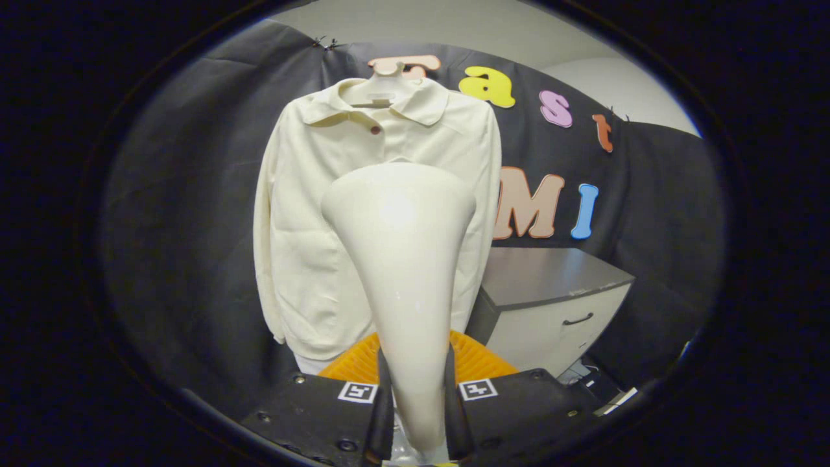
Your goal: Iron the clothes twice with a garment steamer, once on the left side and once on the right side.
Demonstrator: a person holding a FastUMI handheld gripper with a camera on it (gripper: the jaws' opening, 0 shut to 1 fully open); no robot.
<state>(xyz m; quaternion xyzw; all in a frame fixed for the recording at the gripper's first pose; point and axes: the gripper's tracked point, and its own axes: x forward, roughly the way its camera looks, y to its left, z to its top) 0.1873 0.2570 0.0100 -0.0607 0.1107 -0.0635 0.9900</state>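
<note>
Gripping the garment steamer [402, 259] by its narrow handle, the tool [418, 408] has both fingers [382, 415] pressed against it, one on each side, nearly closed. Seen from the gripper view, the steamer's pale body rises from between the fingers and widens to a rounded head in front of the cream shirt [311, 214]. This shirt hangs on a hanger [382, 81] against the booth's black cloth, collar up, one dark button [375, 130] showing. An orange ribbed object [476, 360] lies just beyond the fingers. A white cabinet [557, 305] with a dark top stands beside the shirt.
</note>
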